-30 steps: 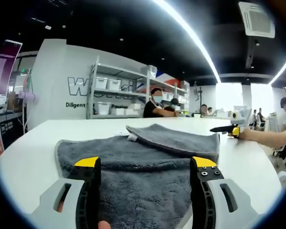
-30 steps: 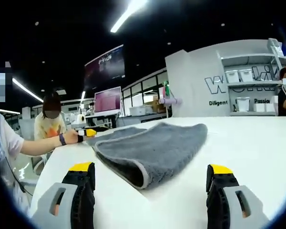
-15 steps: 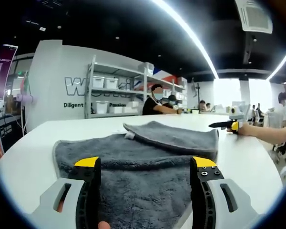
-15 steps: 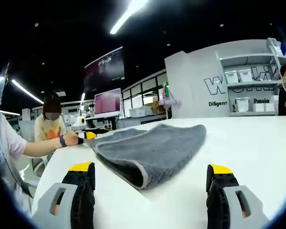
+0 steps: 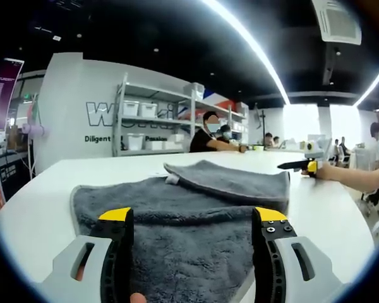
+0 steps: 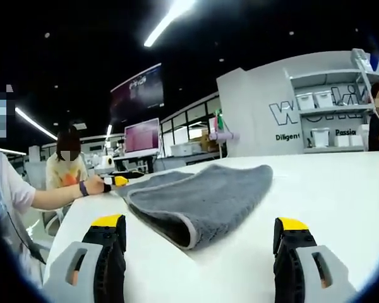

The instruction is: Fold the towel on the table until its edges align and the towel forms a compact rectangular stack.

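A grey towel point(image 5: 177, 214) lies on the white table point(image 5: 44, 189), its far right part folded over into a double layer point(image 5: 234, 183). My left gripper point(image 5: 189, 221) hovers open over the towel's near edge, with nothing between its fingers. In the right gripper view the towel's folded end point(image 6: 202, 199) lies ahead, its thick folded edge turned toward me. My right gripper point(image 6: 199, 230) stands open above bare table just short of that edge. The right gripper's yellow tip point(image 5: 311, 166) shows at the far right of the left gripper view, and the left gripper's tip point(image 6: 117, 180) at the left of the right gripper view.
The table edge point(image 6: 69, 221) drops off at the left of the right gripper view. A person's forearm point(image 6: 57, 192) reaches in there. Shelves with white bins point(image 5: 148, 123) and seated people point(image 5: 208, 136) are beyond the table. A monitor point(image 6: 142, 136) stands in the background.
The towel and both grippers hold their places. Both views have shifted very slightly.
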{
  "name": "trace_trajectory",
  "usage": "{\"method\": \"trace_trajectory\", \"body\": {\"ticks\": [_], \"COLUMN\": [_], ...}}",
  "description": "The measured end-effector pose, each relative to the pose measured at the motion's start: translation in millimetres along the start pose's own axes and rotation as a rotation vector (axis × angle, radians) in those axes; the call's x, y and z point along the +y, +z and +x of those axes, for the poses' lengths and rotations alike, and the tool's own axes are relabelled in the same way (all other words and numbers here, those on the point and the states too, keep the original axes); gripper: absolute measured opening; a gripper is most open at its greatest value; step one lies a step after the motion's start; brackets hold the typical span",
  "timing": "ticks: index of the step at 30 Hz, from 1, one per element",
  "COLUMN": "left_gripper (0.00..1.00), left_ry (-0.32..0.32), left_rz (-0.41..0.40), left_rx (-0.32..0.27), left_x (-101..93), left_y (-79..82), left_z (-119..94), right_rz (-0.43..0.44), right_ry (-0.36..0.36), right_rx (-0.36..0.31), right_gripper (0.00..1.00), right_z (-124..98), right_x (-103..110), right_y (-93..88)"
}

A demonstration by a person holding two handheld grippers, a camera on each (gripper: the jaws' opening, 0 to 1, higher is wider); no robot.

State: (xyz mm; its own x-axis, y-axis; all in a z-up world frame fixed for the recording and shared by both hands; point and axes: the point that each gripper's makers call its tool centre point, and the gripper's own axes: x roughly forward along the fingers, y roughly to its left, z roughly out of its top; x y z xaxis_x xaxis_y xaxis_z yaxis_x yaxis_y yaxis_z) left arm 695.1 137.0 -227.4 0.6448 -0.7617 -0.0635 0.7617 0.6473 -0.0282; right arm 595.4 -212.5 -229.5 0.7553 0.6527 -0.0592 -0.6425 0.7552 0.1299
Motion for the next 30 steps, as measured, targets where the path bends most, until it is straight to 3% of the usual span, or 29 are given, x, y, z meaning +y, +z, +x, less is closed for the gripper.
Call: {"method": "trace_trajectory", "body": {"ticks": [17,25,30], "left_gripper": [0.75,0.75,0.75], "left_ry": [0.006,0.003,-0.005], "left_rz": [0.012,0.021,0.022], "left_rx": [0.010,0.016,0.017], "left_x": [-0.3,-2.0,-3.6], "left_y": [-2.0,-2.8,-3.0], "left_z": [-0.3,0.4,1.2], "right_rz": [0.008,-0.024,-0.018], "right_ry": [0.003,-0.003,-0.001], "right_rx": [-0.004,0.049,0.043], "right_gripper": [0.99,0.98,0.99], "right_z": [2.3,3.5,2.7], "right_x": [3.3,5.2,2.8], "right_y": [-0.3,-10.4,-8.7]}}
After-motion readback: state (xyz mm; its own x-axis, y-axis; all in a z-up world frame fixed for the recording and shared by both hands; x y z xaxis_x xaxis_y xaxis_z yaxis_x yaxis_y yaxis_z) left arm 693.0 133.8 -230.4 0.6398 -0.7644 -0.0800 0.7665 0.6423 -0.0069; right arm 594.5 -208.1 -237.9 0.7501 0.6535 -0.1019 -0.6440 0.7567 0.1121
